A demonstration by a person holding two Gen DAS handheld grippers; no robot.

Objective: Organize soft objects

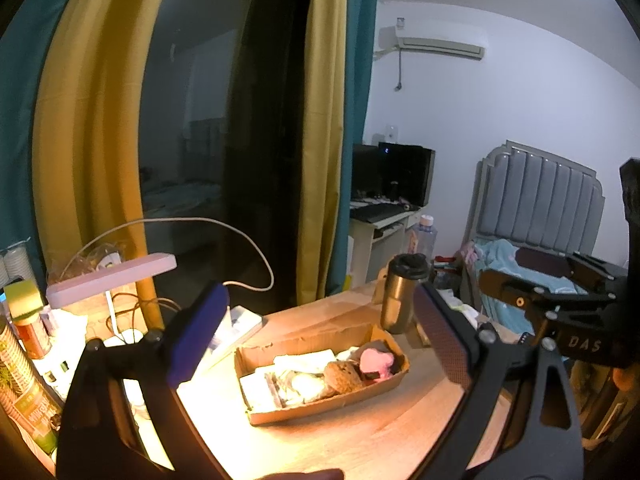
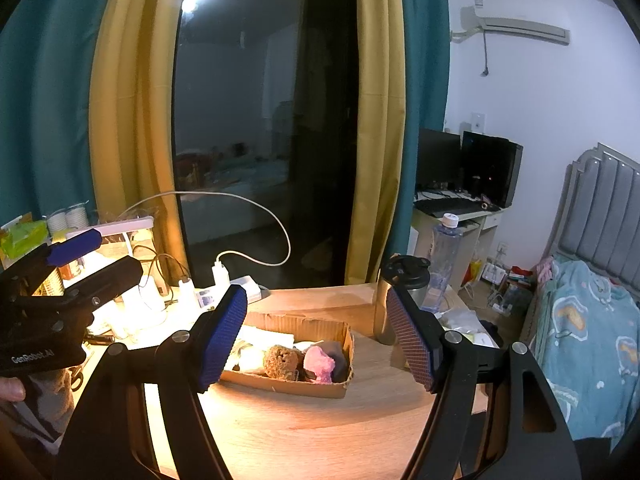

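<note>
We hold 2 grippers above the near edge of the wooden table. The left gripper has its jaws spread wide with nothing between the pads, and the right gripper is likewise parted and empty. In the right wrist view the left gripper shows again at 9 o'clock, also spread.

Just beyond both sets of fingertips, at 12 o'clock from us, sits the shallow cardboard tray. It already holds the soft objects: a brown sponge, a pink plush just beside it at its 3 o'clock, and pale folded cloths toward the 9 o'clock end. We judge the sorting to be well along, though what remains to be placed is not visible.

Beyond the tray at 1 o'clock stands a steel tumbler, with a clear water bottle farther back. At 10 o'clock a power strip with plugged chargers lies under a pink desk lamp.

The risks from here: the tray is light and its wall looks torn, so a pad pushing on the rim could slide or tip it. A reach toward the pink plush passes close to the tumbler, and the right finger could knock it over. The plush and sponge touch, so closing on 1 may drag the other out.
</note>
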